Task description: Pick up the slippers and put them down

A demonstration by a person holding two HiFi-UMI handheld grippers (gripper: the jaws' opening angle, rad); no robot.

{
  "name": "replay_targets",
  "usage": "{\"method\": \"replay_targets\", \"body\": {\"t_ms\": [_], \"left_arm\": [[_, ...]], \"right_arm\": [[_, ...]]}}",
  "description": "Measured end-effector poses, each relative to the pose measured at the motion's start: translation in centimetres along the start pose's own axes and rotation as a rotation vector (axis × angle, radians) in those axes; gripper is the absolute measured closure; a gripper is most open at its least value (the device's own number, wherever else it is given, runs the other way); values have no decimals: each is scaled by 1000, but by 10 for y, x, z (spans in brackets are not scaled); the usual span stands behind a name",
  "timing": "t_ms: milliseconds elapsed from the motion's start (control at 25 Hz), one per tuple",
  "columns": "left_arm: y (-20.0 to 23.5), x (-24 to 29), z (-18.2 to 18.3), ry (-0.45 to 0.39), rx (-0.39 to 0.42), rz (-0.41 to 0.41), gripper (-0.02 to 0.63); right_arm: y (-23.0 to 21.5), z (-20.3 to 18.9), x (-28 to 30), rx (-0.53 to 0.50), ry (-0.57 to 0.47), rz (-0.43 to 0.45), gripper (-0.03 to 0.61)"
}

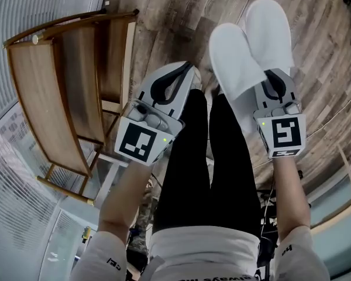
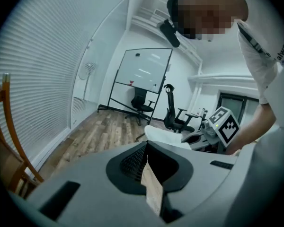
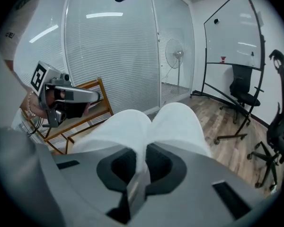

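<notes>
A pair of white slippers (image 1: 251, 45) hangs toes-forward from my right gripper (image 1: 273, 78), which is shut on their heel ends. In the right gripper view the two slippers (image 3: 154, 124) lie side by side and spread out from the pinched jaws of the right gripper (image 3: 141, 160). My left gripper (image 1: 184, 75) is level with it on the left, jaws together with nothing between them. The left gripper view shows the left gripper (image 2: 146, 160) empty over the wood floor, with the slippers (image 2: 163, 135) off to its right.
A wooden slatted rack (image 1: 64, 86) stands at the left by a glass wall with blinds. The person's black-clad legs (image 1: 210, 168) are below both grippers. Office chairs (image 2: 142, 103), a whiteboard (image 2: 142, 74) and a standing fan (image 3: 173, 56) are across the wood floor (image 1: 175, 22).
</notes>
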State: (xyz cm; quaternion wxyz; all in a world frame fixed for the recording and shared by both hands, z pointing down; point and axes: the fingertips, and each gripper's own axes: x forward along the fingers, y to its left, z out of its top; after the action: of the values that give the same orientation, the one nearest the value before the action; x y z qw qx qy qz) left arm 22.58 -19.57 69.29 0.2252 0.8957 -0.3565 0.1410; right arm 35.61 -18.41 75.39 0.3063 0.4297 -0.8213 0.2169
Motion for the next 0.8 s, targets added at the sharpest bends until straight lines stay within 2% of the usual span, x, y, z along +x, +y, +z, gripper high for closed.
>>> {"method": "replay_targets", "body": {"t_ms": [160,440,800], "left_arm": [[9,26,-25,31,82,-40,601],[31,72,-91,57,104,-74,601],[59,127,-181,100,197,-119,601]], "right_arm": [[-6,-23,31,-16,17,5,548],[-14,-70,89,-28,29,3,548],[-31,-145,177,-77,31,21,548]]}}
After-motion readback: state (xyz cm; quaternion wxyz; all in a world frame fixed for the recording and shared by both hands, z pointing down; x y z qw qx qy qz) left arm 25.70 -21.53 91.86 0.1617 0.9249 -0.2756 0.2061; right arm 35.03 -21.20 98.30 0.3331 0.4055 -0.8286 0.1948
